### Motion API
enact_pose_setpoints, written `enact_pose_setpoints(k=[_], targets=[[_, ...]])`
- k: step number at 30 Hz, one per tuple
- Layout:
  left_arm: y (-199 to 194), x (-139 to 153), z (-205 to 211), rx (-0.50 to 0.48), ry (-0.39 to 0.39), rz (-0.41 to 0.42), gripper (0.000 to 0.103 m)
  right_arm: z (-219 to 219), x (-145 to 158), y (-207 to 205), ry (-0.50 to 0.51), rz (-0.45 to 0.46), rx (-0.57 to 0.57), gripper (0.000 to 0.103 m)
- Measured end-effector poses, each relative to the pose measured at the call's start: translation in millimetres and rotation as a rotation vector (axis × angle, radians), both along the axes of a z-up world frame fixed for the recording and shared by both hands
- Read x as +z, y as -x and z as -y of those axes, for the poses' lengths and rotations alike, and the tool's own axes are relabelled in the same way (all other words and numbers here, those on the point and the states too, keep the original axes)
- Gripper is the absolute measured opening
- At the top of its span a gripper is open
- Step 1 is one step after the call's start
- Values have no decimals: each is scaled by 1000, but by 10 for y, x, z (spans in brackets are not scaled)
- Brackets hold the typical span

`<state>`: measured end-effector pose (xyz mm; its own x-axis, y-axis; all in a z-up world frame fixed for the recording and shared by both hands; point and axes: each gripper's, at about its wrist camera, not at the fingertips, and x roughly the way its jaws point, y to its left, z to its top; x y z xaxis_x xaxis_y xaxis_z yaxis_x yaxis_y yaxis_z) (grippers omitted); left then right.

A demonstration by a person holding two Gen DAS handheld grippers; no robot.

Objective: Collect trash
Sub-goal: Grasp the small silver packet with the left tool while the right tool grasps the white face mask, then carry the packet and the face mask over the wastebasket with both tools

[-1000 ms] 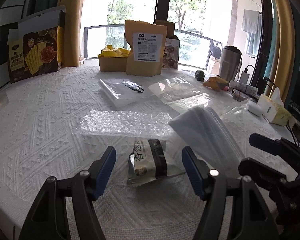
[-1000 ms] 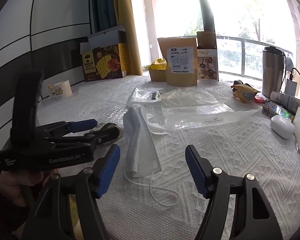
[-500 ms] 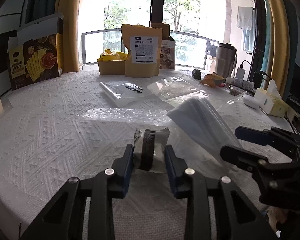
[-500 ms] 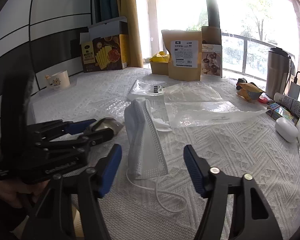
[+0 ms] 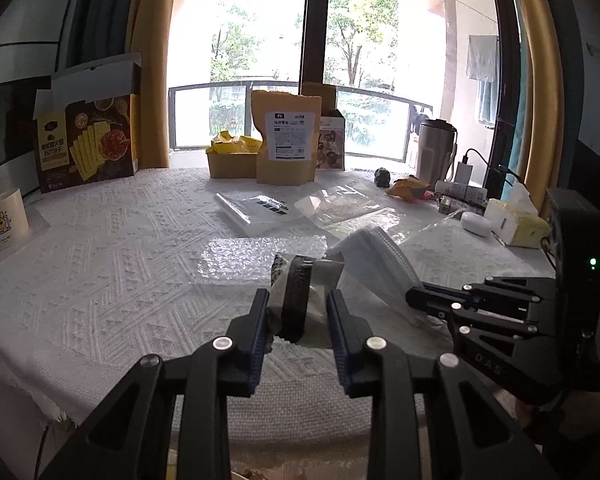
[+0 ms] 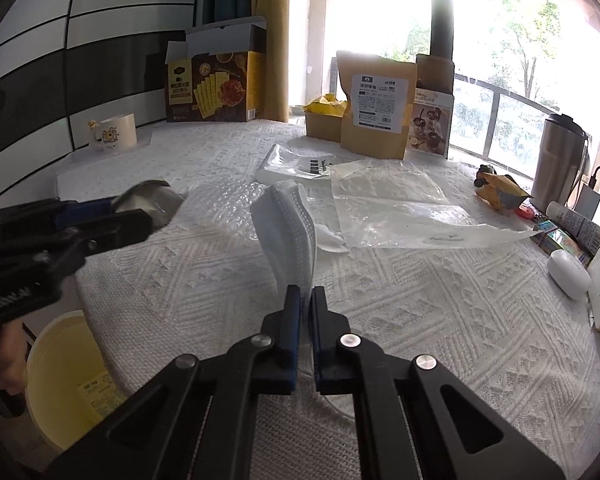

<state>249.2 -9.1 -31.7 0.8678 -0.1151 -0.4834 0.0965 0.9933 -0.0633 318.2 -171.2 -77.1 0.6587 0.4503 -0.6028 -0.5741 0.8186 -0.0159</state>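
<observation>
My left gripper [image 5: 298,314] is shut on a small silver and black snack wrapper [image 5: 300,296] and holds it just above the white tablecloth. The wrapper also shows in the right wrist view [image 6: 152,202], in the left gripper [image 6: 100,220]. My right gripper [image 6: 306,300] is shut on the near end of a white and blue face mask [image 6: 290,228], which stands up from the cloth. The mask also shows in the left wrist view [image 5: 376,256], held by the right gripper [image 5: 416,300]. A yellow bucket [image 6: 66,376] stands below the table's near left edge.
Clear plastic bags [image 6: 384,204] and bubble wrap [image 5: 256,254] lie mid-table. A brown pouch [image 6: 374,106], cracker box [image 6: 216,84] and cup [image 6: 114,134] stand at the back. A steel tumbler [image 6: 560,156], yellow wrapper [image 6: 500,190], earbud case [image 6: 568,274] and tissue pack [image 5: 516,220] sit right.
My left gripper closed on the snack wrapper and lifted it off the cloth. My right gripper closed on the face mask's near end and raised it.
</observation>
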Motion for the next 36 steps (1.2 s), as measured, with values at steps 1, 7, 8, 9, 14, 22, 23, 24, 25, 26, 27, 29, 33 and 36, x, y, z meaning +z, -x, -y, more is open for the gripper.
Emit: enact_pose_setpoints(k=[1, 7, 8, 9, 14, 22, 23, 24, 25, 26, 27, 29, 33, 36], targets=[[56, 35, -5, 0, -1, 13, 28, 27, 8, 12, -9, -3, -4, 3], [316, 196, -1, -2, -28, 63, 28, 150, 160, 212, -49, 33, -20, 2], [347, 211, -5, -1, -29, 67, 28, 167, 203, 260, -59, 39, -19, 2], [387, 228, -14, 2, -31, 71, 28, 180, 250, 312, -68, 46, -15, 2], [604, 258, -78, 17, -38, 75, 28, 232, 455, 559, -101, 81, 0, 2], [957, 190, -246, 65, -20, 45, 28, 215, 667, 931, -141, 111, 38, 2], [1008, 181, -282, 74, -16, 43, 28, 203, 685, 981, -144, 113, 47, 2], [1054, 172, -317, 82, -11, 40, 28, 183, 699, 1014, -146, 115, 56, 2], [1102, 158, -361, 90, -8, 35, 28, 160, 711, 1055, -148, 115, 67, 2], [1146, 138, -402, 99, -7, 29, 28, 135, 721, 1099, -150, 115, 78, 2], [1185, 115, -444, 108, -4, 22, 28, 106, 727, 1142, -151, 116, 89, 2], [1259, 52, -519, 120, 1, 5, 28, 37, 734, 1214, -150, 113, 108, 2], [1360, -90, -658, 144, 12, -41, 28, -100, 732, 1364, -147, 105, 147, 2], [1425, -214, -755, 165, 31, -75, 28, -216, 698, 1468, -147, 92, 184, 2]])
